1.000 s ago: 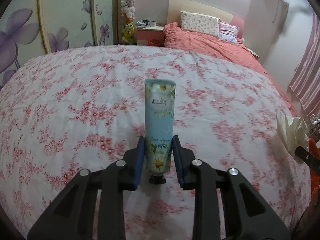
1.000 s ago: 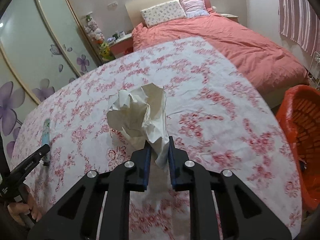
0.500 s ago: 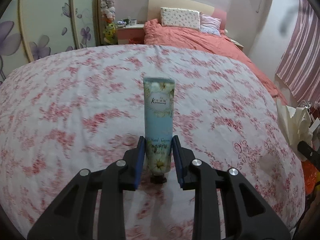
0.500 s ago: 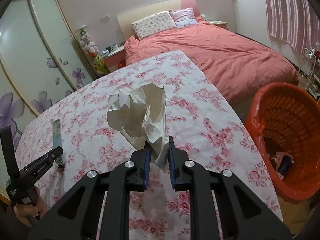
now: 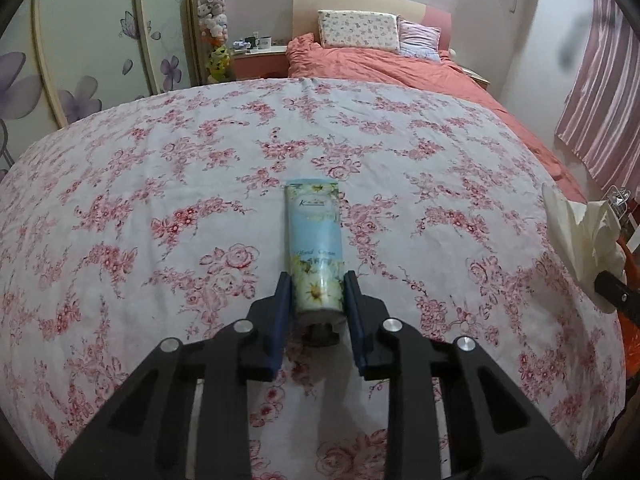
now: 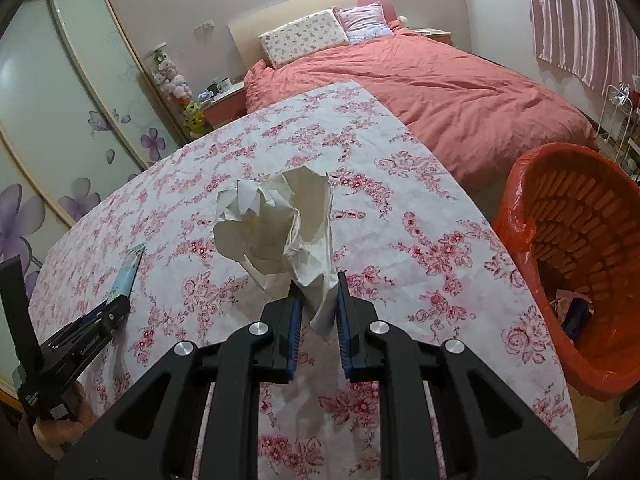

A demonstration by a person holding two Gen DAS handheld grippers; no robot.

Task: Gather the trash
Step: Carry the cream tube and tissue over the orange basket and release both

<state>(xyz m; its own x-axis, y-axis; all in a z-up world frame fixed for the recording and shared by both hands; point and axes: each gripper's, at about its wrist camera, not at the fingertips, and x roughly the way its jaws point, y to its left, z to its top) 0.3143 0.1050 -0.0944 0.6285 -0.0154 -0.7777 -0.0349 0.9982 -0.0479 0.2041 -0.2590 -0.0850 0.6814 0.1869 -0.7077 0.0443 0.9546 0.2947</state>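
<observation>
My left gripper (image 5: 315, 280) is shut on the lower end of a light-blue hand cream tube (image 5: 315, 240) with daisy print, held above the floral tablecloth (image 5: 160, 200). In the right wrist view that tube (image 6: 129, 272) and the left gripper (image 6: 116, 307) sit at the far left. My right gripper (image 6: 317, 284) is shut on a crumpled white paper (image 6: 280, 232), which also shows at the right edge of the left wrist view as a crumpled paper (image 5: 576, 232). An orange basket (image 6: 568, 264) lined with an orange bag stands off the table's right edge, with some trash inside.
A bed with a coral duvet (image 6: 440, 92) lies beyond the table. Sliding wardrobe doors with purple flowers (image 5: 80, 60) line the left wall. A nightstand with plush toys (image 5: 216, 40) stands at the back. A wire rack (image 6: 616, 120) is near the striped curtain.
Both views have swung rightward across the table. The orange basket has come fully into the right wrist view. The tube and paper stay held the same way.
</observation>
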